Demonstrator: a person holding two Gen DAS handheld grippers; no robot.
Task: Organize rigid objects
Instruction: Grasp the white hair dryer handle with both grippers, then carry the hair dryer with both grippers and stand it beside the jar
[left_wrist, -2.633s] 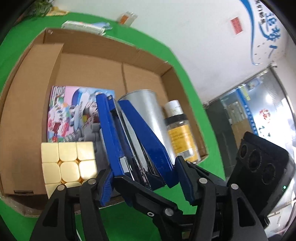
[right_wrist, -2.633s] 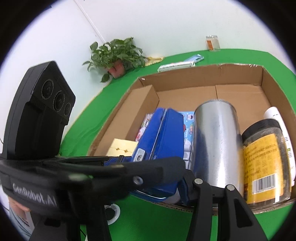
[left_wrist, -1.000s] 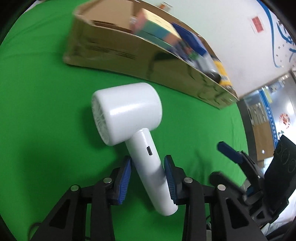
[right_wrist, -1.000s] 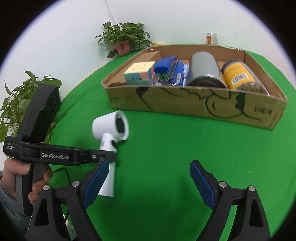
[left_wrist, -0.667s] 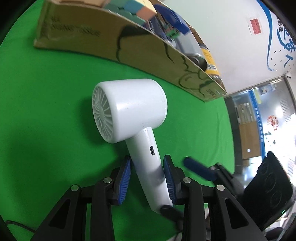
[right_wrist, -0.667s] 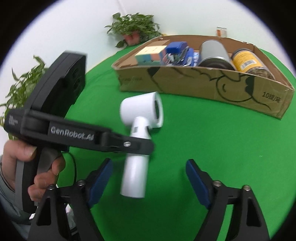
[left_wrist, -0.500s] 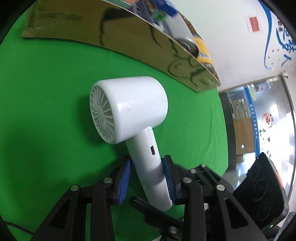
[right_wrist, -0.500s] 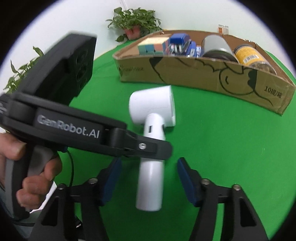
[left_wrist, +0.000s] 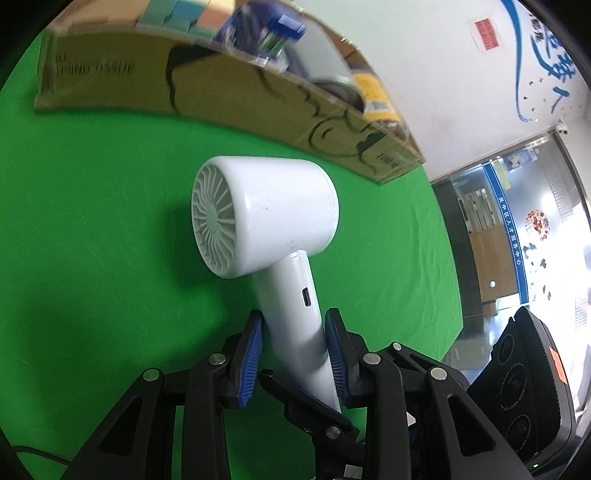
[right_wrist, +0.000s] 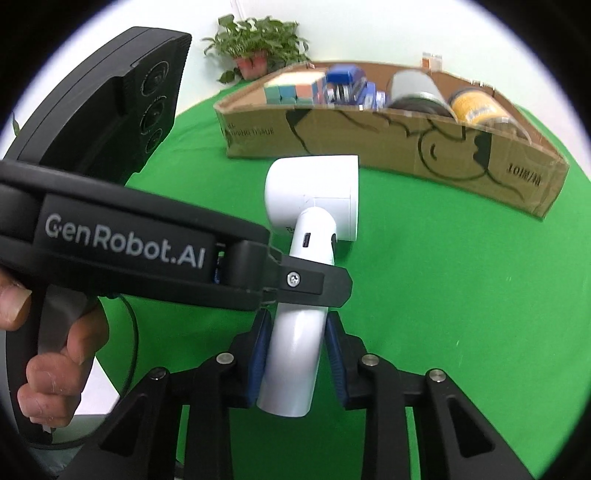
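Gripping one white plastic hair dryer (left_wrist: 273, 221) by its round handle are both tools: the left gripper (left_wrist: 295, 354) is pinching the handle's middle between its blue-padded fingers (left_wrist: 251, 354), and the right gripper (right_wrist: 295, 354), whose fingers have just been closing, is clamping the handle's lower end. Standing beyond the dryer on the green-covered bench (left_wrist: 92, 221) is an open brown cardboard box (right_wrist: 406, 147), which is holding a pastel puzzle cube (right_wrist: 295, 86), a blue stapler (right_wrist: 347, 86), a grey metal can (right_wrist: 413, 86) and a yellow-labelled jar (right_wrist: 476, 105).
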